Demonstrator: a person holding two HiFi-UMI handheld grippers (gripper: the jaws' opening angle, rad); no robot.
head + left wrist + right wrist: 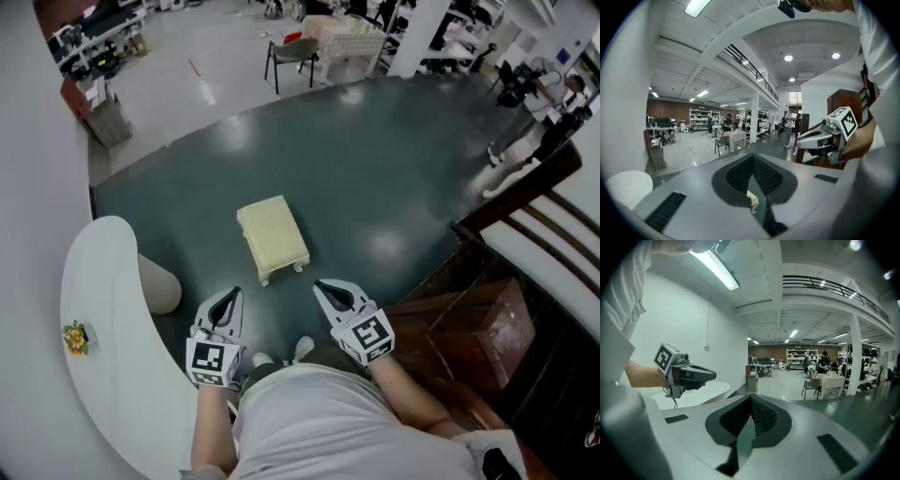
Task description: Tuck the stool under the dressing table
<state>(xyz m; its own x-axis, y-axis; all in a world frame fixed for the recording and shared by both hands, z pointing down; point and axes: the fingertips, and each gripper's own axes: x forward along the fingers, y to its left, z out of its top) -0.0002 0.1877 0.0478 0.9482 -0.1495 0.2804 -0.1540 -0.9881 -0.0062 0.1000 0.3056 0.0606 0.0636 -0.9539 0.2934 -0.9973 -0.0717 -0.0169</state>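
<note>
A small cream stool (272, 236) stands on the dark green floor, out in the open to the right of the white curved dressing table (101, 309). My left gripper (234, 292) and right gripper (320, 284) hover side by side just short of the stool's near end, touching nothing. Both are shut and empty. In the left gripper view the shut jaws (752, 157) leave a sliver of the stool (752, 199) showing below, and the right gripper (825, 138) appears beside it. The right gripper view shows the left gripper (687, 373) over the dressing table (701, 393).
The dressing table's round pedestal (159, 283) stands under its top, with a small yellow-green ornament (75, 337) on the surface. Dark wooden furniture (487, 319) fills the right side. A chair (292, 52) and a white table (342, 37) stand far off.
</note>
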